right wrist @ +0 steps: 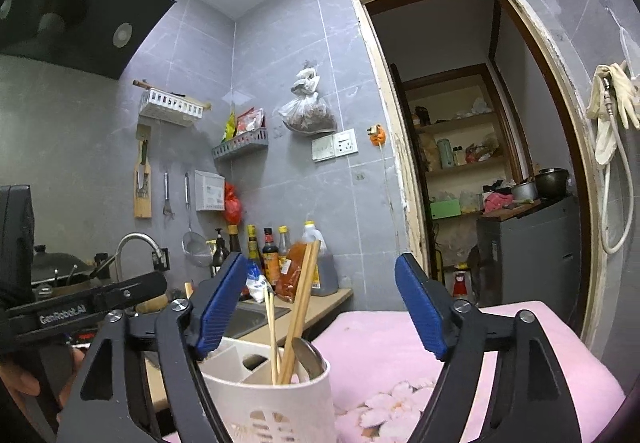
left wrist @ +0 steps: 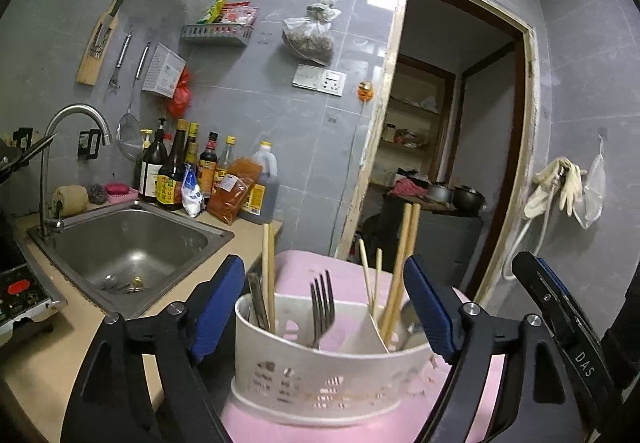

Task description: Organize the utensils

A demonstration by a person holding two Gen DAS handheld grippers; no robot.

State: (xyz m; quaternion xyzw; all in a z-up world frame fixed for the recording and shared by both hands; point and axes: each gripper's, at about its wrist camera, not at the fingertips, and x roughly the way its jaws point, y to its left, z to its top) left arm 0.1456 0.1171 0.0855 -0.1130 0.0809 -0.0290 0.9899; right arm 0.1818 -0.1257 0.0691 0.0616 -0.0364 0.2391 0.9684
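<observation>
The white utensil holder [left wrist: 332,363] stands upright on a pink cloth [left wrist: 472,403] just beside the table [left wrist: 52,355] with the sink [left wrist: 132,243]. Its compartments are already filled: forks [left wrist: 322,307] in the middle, chopsticks [left wrist: 394,283] and a spoon [left wrist: 412,319] at one end, and more sticks with a dark flat utensil at the other. The left tool [left wrist: 326,313] is wide open around the holder, its blue pads standing clear of the walls on both sides and gripping nothing. The right tool [right wrist: 318,309] is open as well; in its own view the holder [right wrist: 276,399] sits low on the left, close by the left pad, and no pad presses on it. The sorting looks done, so the step in hand is most likely letting go and drawing away. To do that well, keep both tools spread and pull straight back, away from the tall chopsticks [right wrist: 304,295], which lean outward and would catch a passing finger. The holder is light plastic and top-heavy with its load, so a sideways brush could tip it on the soft cloth.
</observation>
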